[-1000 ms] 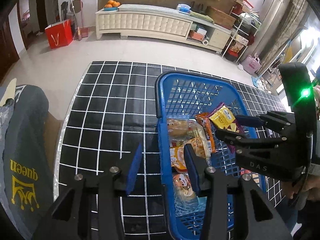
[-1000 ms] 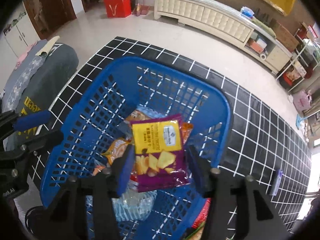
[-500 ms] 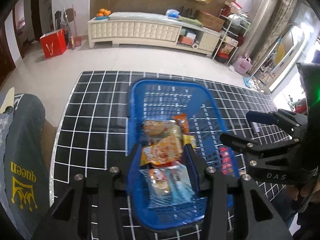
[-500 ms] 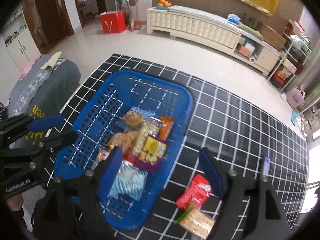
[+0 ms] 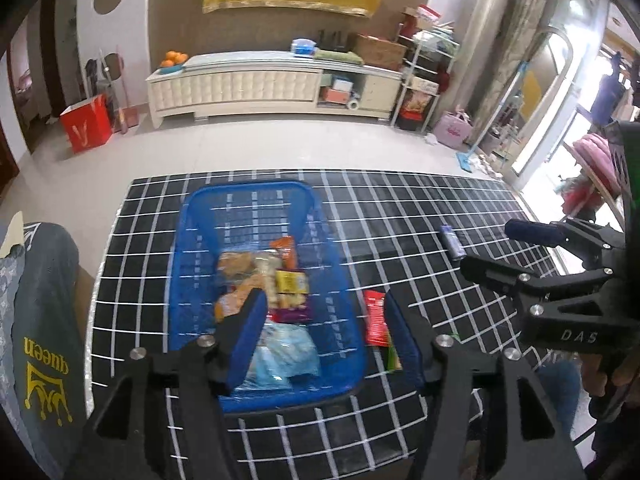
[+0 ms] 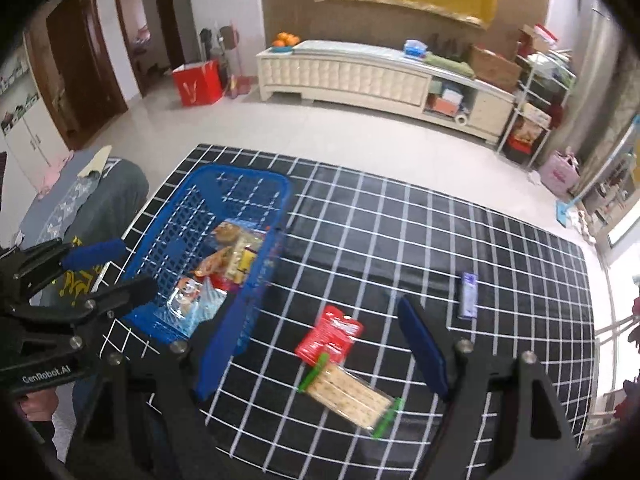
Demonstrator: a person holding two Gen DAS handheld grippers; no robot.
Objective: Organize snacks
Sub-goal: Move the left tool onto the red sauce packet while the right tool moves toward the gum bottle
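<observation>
We hold both tongs above the black gridded tabletop (image 6: 400, 240), each spread wide with nothing between its fingers: the left tongs (image 5: 324, 336) hang over the near end of the blue basket (image 5: 340, 344), the right tongs (image 6: 320, 352) over the loose snacks to the basket's right. The basket already holds several packets, a purple-and-yellow chip bag (image 5: 292, 292) among them, piled toward its 6 o'clock end. Three things still lie outside: a red packet (image 6: 330, 334) just beside the basket at its 3 o'clock, a clear cracker pack (image 6: 350, 392) touching the red packet's near corner, and a small purple bar (image 6: 468, 294) well apart toward 2 o'clock. The likeliest slip, we judge, comes from those two touching packs: closing on the red packet may drag or lift the cracker pack with it, or pinch only a slippery film edge that slides free on the way to the basket. Squeezing the crackers hard could break them. The left finger of the right tongs also sits close to the basket wall, so a careless descent could knock or shove the basket. The purple bar, lying flat and thin, may be hard to get under.
</observation>
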